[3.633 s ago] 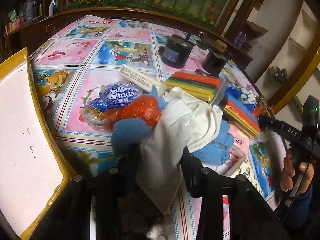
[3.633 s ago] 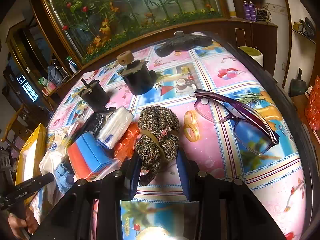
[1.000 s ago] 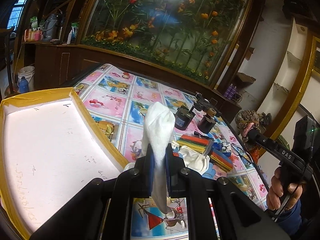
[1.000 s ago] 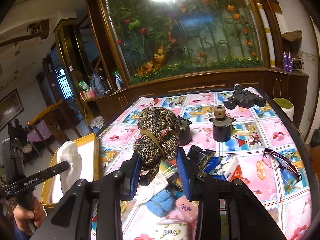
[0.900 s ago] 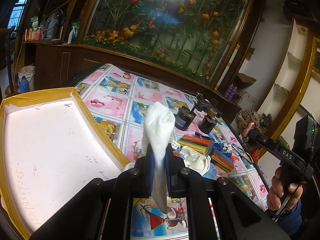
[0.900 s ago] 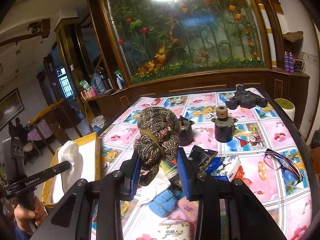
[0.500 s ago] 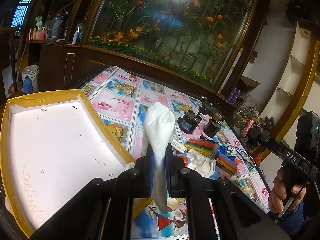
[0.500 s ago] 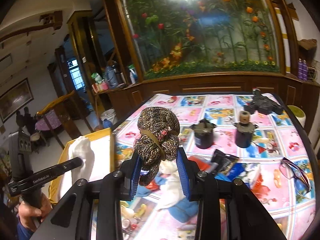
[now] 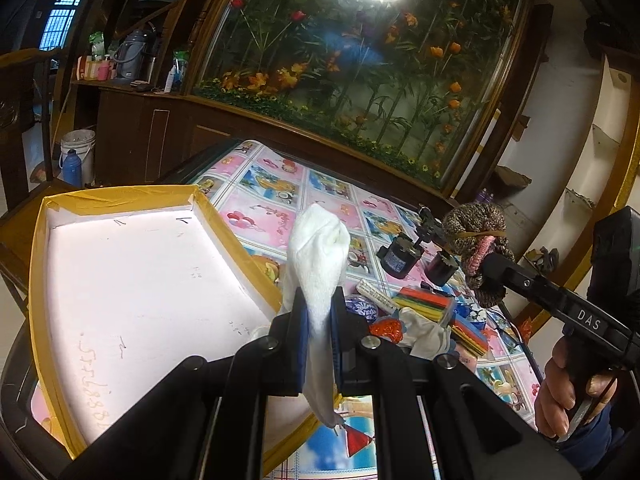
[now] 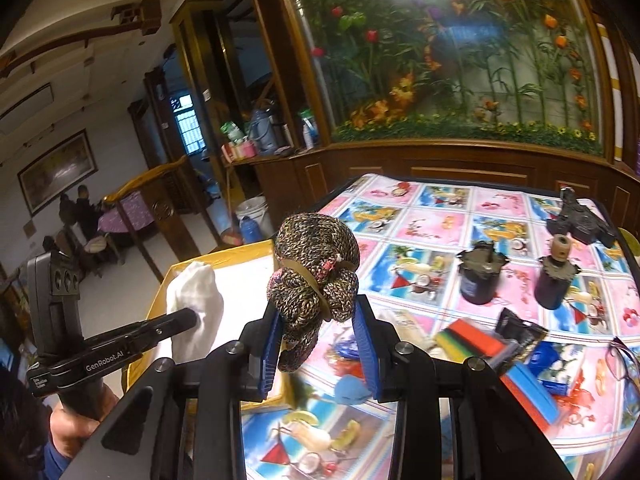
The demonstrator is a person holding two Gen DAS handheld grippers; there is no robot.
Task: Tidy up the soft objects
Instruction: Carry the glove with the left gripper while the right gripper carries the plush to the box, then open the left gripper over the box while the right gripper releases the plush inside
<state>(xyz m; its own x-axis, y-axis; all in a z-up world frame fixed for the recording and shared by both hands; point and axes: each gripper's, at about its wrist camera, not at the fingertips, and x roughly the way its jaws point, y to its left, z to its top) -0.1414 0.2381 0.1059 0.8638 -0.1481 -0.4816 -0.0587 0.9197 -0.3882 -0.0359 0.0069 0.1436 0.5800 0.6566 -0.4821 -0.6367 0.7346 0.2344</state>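
Note:
My left gripper (image 9: 318, 312) is shut on a white sock (image 9: 318, 256) that stands up from its jaws and hangs below them, in the air by the right rim of the yellow-edged white tray (image 9: 132, 276). My right gripper (image 10: 318, 320) is shut on a mottled brown knitted bundle (image 10: 316, 272) with a band round it, held in the air above the table. In the right wrist view the white sock (image 10: 196, 304) hangs over the tray (image 10: 236, 254). In the left wrist view the knitted bundle (image 9: 476, 228) shows at the right. More soft things lie on the table: a white cloth (image 9: 424, 328) and a blue knit piece (image 10: 350, 390).
A fruit-print tablecloth (image 10: 436, 216) covers the table. On it stand two dark cylinders (image 10: 480, 276) (image 10: 554, 276), colourful sponge packs (image 9: 424, 300), a blue tissue pack (image 9: 362, 308), glasses (image 10: 620, 360) and a black tool (image 10: 580, 216). A wooden cabinet with a flower panel (image 9: 360, 80) runs behind.
Both grippers have swung left towards the tray with their loads. The tray now fills more of the left wrist view, and the knitted bundle sits closer to the sock.

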